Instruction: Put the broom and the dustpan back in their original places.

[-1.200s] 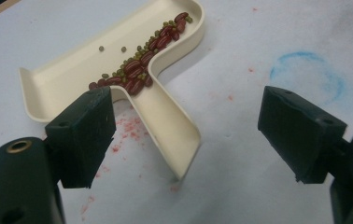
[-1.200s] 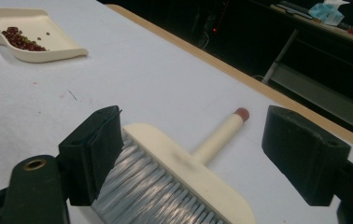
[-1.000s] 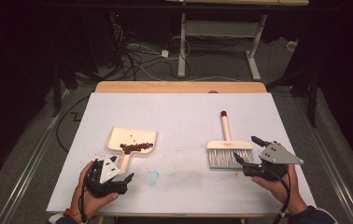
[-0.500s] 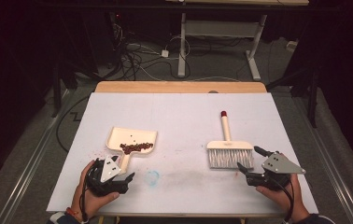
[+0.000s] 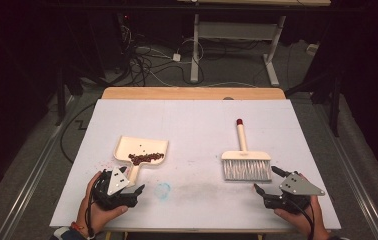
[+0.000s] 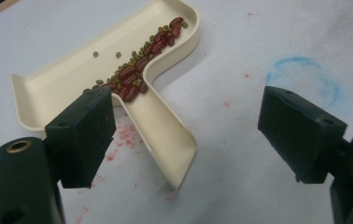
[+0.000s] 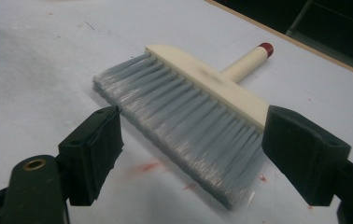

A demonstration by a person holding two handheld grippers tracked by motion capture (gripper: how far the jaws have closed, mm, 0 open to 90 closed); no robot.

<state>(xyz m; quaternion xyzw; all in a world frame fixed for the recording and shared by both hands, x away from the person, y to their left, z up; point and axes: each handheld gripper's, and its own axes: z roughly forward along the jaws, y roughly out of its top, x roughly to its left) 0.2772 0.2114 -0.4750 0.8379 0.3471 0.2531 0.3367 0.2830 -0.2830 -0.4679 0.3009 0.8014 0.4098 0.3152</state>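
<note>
Both grippers released, holding nothing; left gripper [image 6: 188,135] straddles the dustpan [image 6: 109,79] handle; a tilted lift risks spilling the beans [image 6: 139,70]; right gripper [image 7: 191,154] faces the brush [image 7: 188,112] bristles, a poor hold.

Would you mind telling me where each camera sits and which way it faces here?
High view: above the person's side of the table, facing forward and down; both hands show, with the left gripper and right gripper.
Left gripper view: rides the left gripper, looking along its open jaws at the dustpan holding beans.
Right gripper view: rides the right gripper, looking along its open jaws at the brush.
Shared: the high view also shows the dustpan and brush.
</note>
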